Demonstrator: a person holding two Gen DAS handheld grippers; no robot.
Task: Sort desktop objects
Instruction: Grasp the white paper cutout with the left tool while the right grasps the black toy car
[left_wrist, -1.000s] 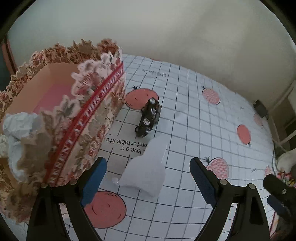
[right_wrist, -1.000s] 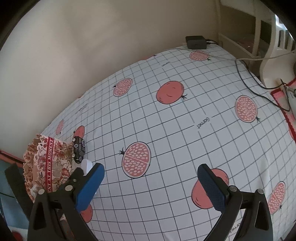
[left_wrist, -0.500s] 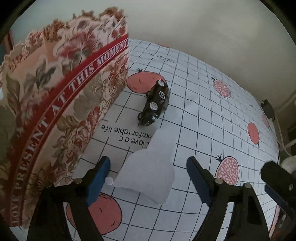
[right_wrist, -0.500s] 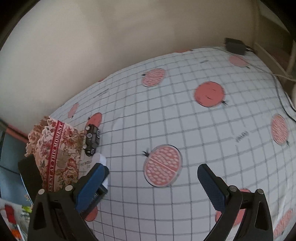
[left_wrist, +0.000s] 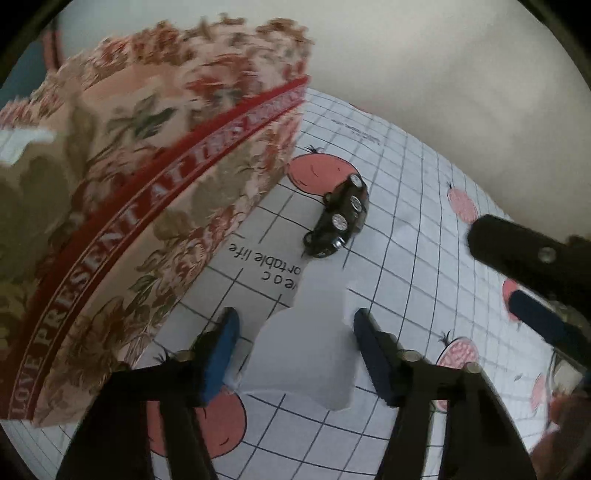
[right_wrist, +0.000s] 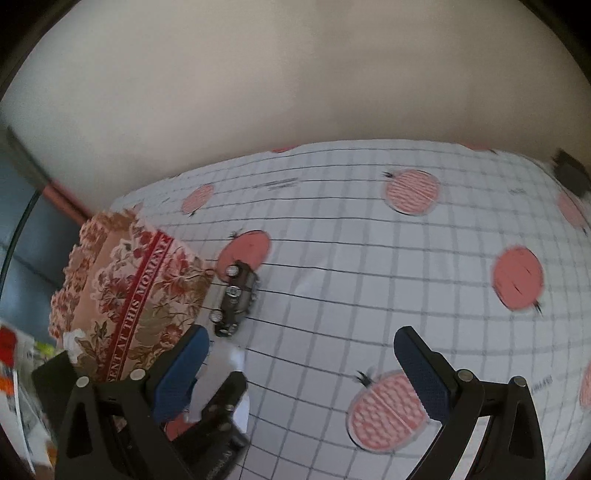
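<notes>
A torn white paper scrap (left_wrist: 310, 350) lies flat on the checked tablecloth (left_wrist: 406, 229), between the blue pads of my left gripper (left_wrist: 297, 354). Its jaws are closing and the pads stand a little off the paper's edges. Beyond it a black toy car (left_wrist: 338, 221) lies on its side, wheels showing, next to the floral gift box (left_wrist: 129, 206). My right gripper (right_wrist: 299, 373) is open with only tablecloth between its fingers; the car (right_wrist: 236, 299) and box (right_wrist: 129, 295) sit ahead of it to the left. The paper (right_wrist: 236, 360) shows by its left finger.
The box stands at the table's left edge, with something white (left_wrist: 22, 144) inside. A black adapter (right_wrist: 569, 173) lies at the far right by the wall. Coloured clutter (right_wrist: 11, 369) sits beyond the left edge. The right gripper's finger (left_wrist: 535, 321) enters the left view at right.
The left jaws have narrowed around the paper scrap and the gripper has sunk a little. The right gripper has swung left and rolled, bringing the car and box closer to its front.
</notes>
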